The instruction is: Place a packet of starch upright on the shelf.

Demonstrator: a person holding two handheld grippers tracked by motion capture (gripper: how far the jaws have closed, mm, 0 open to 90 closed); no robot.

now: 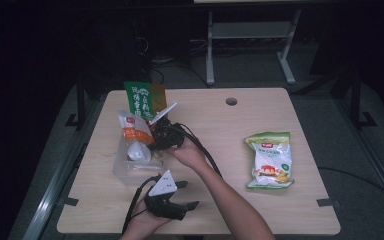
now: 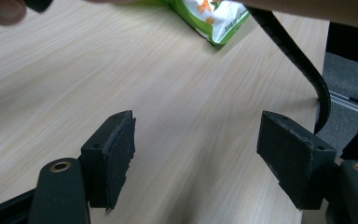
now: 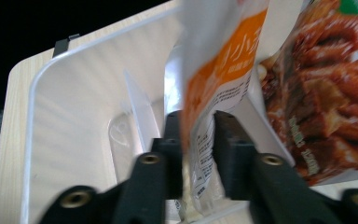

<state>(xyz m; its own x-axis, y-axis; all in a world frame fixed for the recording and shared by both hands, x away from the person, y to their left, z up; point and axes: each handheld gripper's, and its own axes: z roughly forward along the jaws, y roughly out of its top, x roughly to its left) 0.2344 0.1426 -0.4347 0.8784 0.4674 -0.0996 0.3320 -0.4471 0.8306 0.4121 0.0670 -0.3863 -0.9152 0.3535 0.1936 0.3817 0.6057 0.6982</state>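
Note:
A white and orange snack packet [image 1: 135, 137] stands upright in a clear plastic container [image 1: 122, 172] at the table's left. My right gripper [image 1: 156, 139] reaches it from the right. In the right gripper view the two black jaws [image 3: 198, 128] press on the lower part of the packet [image 3: 219, 79] over the container's inside [image 3: 74, 116]. My left gripper [image 1: 189, 195] rests near the table's front edge. Its jaws [image 2: 196, 140] stand wide apart over bare wood with nothing between them.
A green packet [image 1: 142, 102] with a meat picture [image 3: 326, 93] stands behind the container. A green and white snack bag [image 1: 270, 160] lies flat at the right, and its corner [image 2: 209, 14] appears in the left gripper view. The right gripper's cable [image 2: 303, 60] trails across the table.

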